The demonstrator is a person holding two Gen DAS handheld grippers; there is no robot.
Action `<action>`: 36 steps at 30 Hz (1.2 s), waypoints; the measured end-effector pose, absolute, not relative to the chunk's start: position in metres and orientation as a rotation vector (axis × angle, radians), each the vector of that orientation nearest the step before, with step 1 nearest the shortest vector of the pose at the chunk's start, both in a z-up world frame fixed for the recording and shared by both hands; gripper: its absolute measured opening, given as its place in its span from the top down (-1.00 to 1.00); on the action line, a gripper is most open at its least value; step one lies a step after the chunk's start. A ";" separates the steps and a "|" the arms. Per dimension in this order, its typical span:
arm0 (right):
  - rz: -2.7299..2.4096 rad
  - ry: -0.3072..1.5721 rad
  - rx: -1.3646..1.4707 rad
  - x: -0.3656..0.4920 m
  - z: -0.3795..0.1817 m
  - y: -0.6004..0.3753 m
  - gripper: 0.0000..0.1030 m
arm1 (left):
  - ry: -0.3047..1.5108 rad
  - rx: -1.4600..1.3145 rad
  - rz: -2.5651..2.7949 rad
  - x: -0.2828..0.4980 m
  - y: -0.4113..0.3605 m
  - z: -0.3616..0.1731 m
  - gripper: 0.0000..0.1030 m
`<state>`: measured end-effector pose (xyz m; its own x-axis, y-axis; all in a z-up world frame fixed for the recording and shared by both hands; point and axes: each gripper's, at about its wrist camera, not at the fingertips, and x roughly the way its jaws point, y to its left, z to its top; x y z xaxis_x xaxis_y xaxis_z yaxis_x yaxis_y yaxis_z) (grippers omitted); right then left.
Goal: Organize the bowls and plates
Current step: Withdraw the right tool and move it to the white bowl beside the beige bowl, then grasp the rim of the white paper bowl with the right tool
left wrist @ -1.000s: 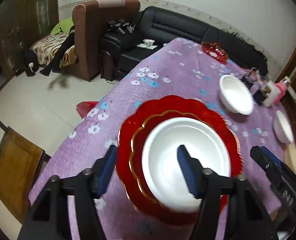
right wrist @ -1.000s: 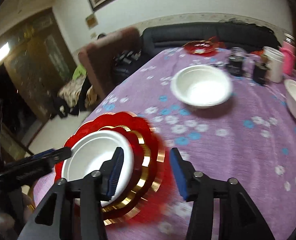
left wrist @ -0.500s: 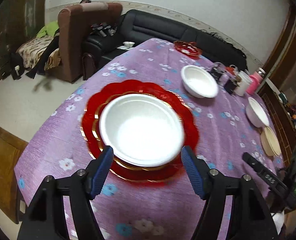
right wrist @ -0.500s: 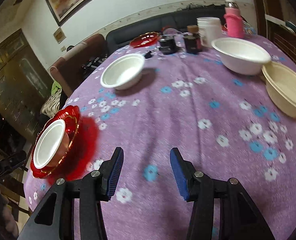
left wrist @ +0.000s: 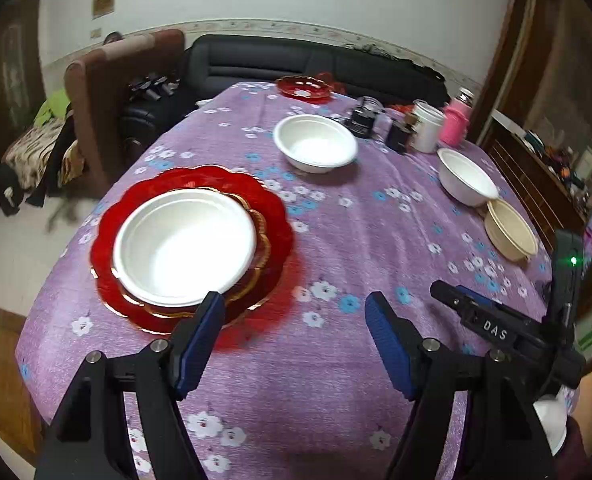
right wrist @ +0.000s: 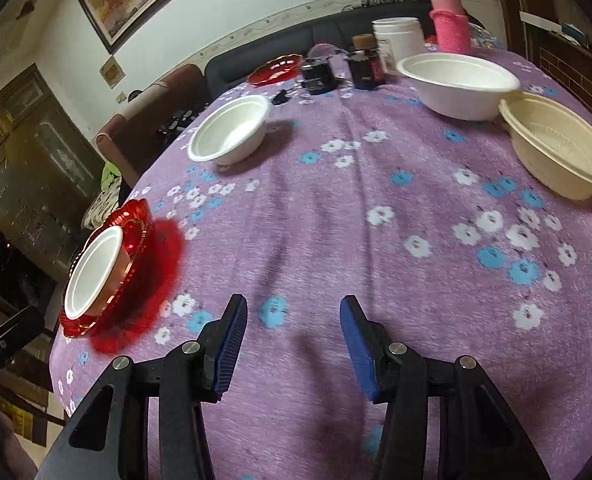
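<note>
While empty, both jaws apart above tablecloth (right wrist: 335, 208)

Bowl (left wrist: 184, 246) in plate (left wrist: 274, 216) at desk's (left wrist: 335, 380) left edge, second bowl (left wrist: 315, 143) mid-desk, two bowls (right wrist: 457, 84) (right wrist: 555, 146) touching at right edge, jars (right wrist: 361, 63) behind.

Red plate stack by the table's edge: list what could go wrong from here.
1. The red plate with its white bowl sits near the table's edge; a nudge may tip it off.
2. The beige bowl touches a white bowl; lifting either could drag the other.
</note>
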<state>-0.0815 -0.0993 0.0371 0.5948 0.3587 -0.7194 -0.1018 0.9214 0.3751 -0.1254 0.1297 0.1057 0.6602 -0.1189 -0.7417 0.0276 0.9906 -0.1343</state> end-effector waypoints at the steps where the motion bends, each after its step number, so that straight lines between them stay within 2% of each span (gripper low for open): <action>1: 0.257 0.899 0.315 -0.083 0.035 -0.106 -0.02 | 0.848 -0.107 -0.089 -0.125 0.126 0.105 -0.42; 10: 0.105 0.853 0.420 -0.072 0.044 -0.182 -0.01 | 0.880 -0.092 -0.130 -0.121 0.109 0.095 -0.42; 17: 0.094 0.836 0.401 -0.056 0.057 -0.196 -0.01 | 0.904 -0.068 -0.154 -0.109 0.092 0.087 -0.42; 25: -0.047 0.758 0.337 0.012 0.106 -0.253 -0.01 | 0.928 -0.052 -0.231 -0.096 0.070 0.075 -0.42; 31: -0.163 0.839 0.373 0.084 0.105 -0.301 -0.01 | 0.950 -0.038 -0.263 -0.082 0.065 0.068 -0.42; 36: -0.201 0.946 0.404 0.137 0.076 -0.318 -0.01 | 0.968 -0.042 -0.249 -0.074 0.072 0.063 -0.42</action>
<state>0.1373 -0.3181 0.0763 0.5734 0.0082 -0.8192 0.3402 0.9073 0.2472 -0.0738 0.0717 0.0632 0.5405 -0.2277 -0.8099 0.1907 0.9708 -0.1456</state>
